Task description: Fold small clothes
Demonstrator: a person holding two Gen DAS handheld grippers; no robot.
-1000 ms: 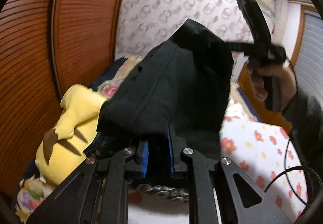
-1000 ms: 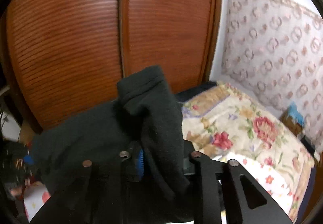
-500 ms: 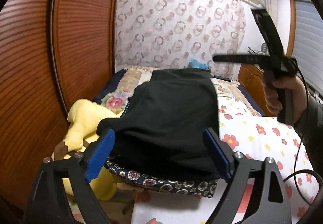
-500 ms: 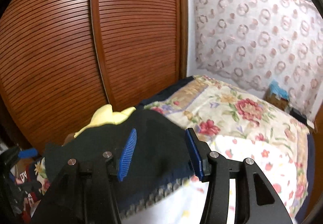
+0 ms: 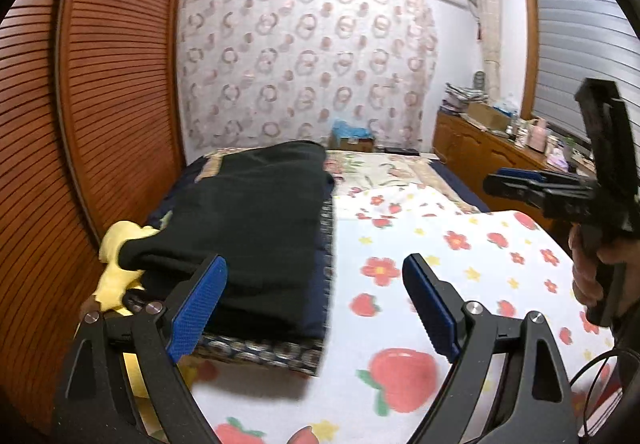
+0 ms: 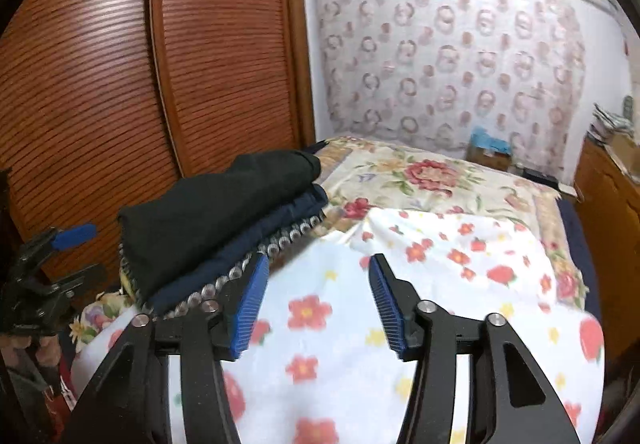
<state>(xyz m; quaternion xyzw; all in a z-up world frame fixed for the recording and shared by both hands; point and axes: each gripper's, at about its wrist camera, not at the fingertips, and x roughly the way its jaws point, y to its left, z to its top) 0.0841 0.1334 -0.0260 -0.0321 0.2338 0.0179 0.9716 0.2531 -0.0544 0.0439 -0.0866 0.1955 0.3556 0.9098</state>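
A folded black garment (image 5: 248,220) lies on top of a stack of folded dark clothes (image 5: 280,348) at the left side of the bed; it also shows in the right wrist view (image 6: 208,212), with a navy piece (image 6: 256,240) and a patterned piece under it. My left gripper (image 5: 316,304) is open and empty, just in front of the stack's right edge. My right gripper (image 6: 316,300) is open and empty over the white flowered sheet (image 6: 440,284), to the right of the stack. The right gripper also shows in the left wrist view (image 5: 520,184).
A yellow plush toy (image 5: 120,268) lies left of the stack against the wooden louvred wardrobe doors (image 5: 100,104). A flowered quilt (image 6: 424,176) covers the far bed. A wooden cabinet (image 5: 492,160) with clutter stands at the right wall. A patterned curtain (image 5: 304,68) hangs behind.
Both grippers held the black garment in the air a second ago. They laid it on the stack, opened, and have since drawn back and to the right.
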